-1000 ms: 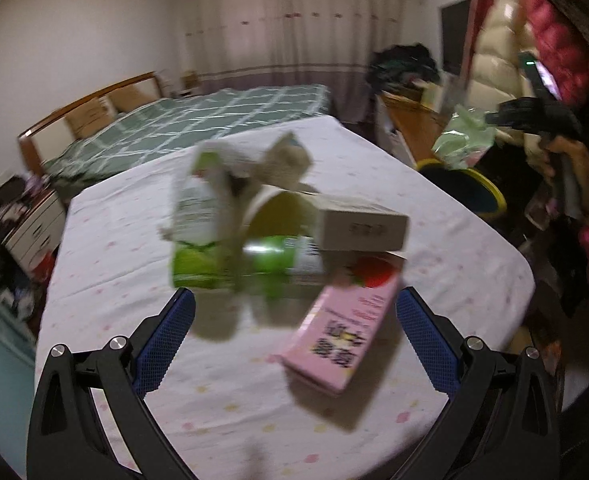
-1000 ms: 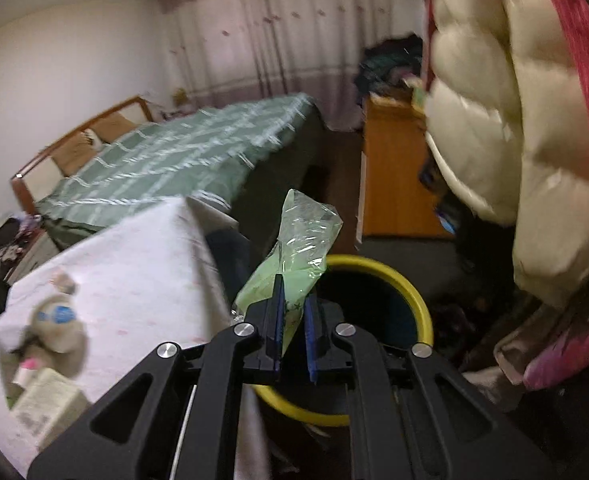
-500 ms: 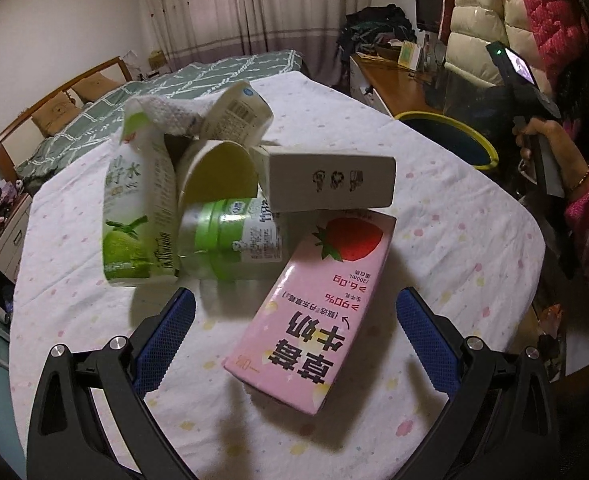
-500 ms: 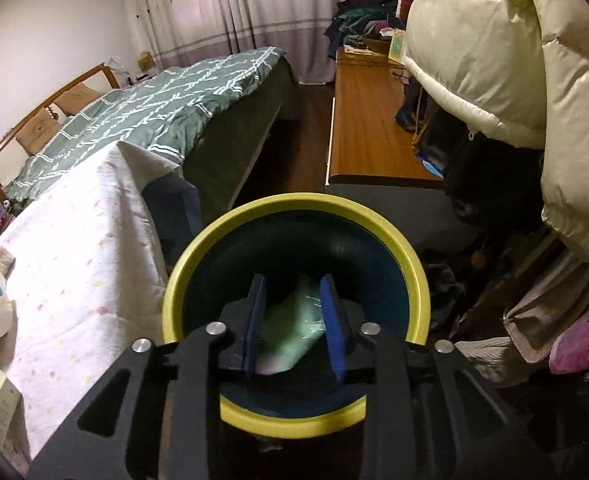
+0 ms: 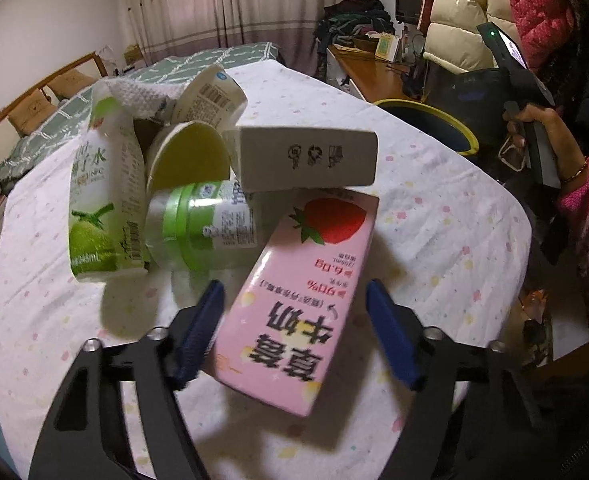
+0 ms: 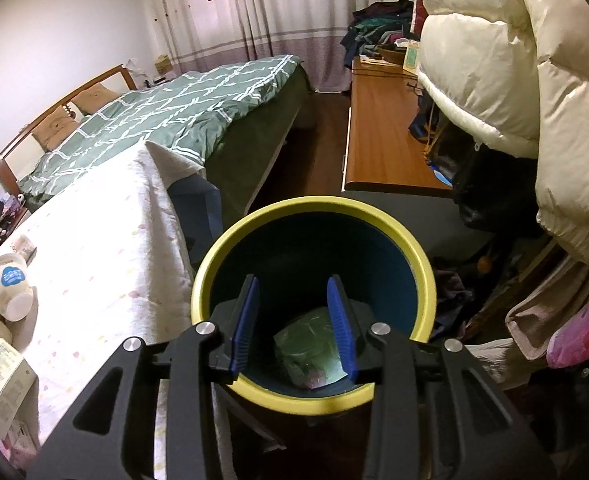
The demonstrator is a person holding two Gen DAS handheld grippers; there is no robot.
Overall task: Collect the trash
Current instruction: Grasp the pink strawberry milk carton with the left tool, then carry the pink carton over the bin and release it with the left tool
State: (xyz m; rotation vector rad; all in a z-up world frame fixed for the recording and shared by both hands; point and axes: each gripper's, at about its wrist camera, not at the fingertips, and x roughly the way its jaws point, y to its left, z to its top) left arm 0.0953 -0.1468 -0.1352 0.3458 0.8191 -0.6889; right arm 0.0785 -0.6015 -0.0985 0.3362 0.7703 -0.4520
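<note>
Pink milk carton (image 5: 302, 304) lies between the closing left tongs (image 5: 294, 332), pads not yet touching; right tongs (image 6: 293, 324), opening and empty, have dropped the green bag (image 6: 314, 352) into the bin (image 6: 314, 208).

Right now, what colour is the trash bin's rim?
Yellow, around the trash bin, clearest in the right wrist view.
</note>
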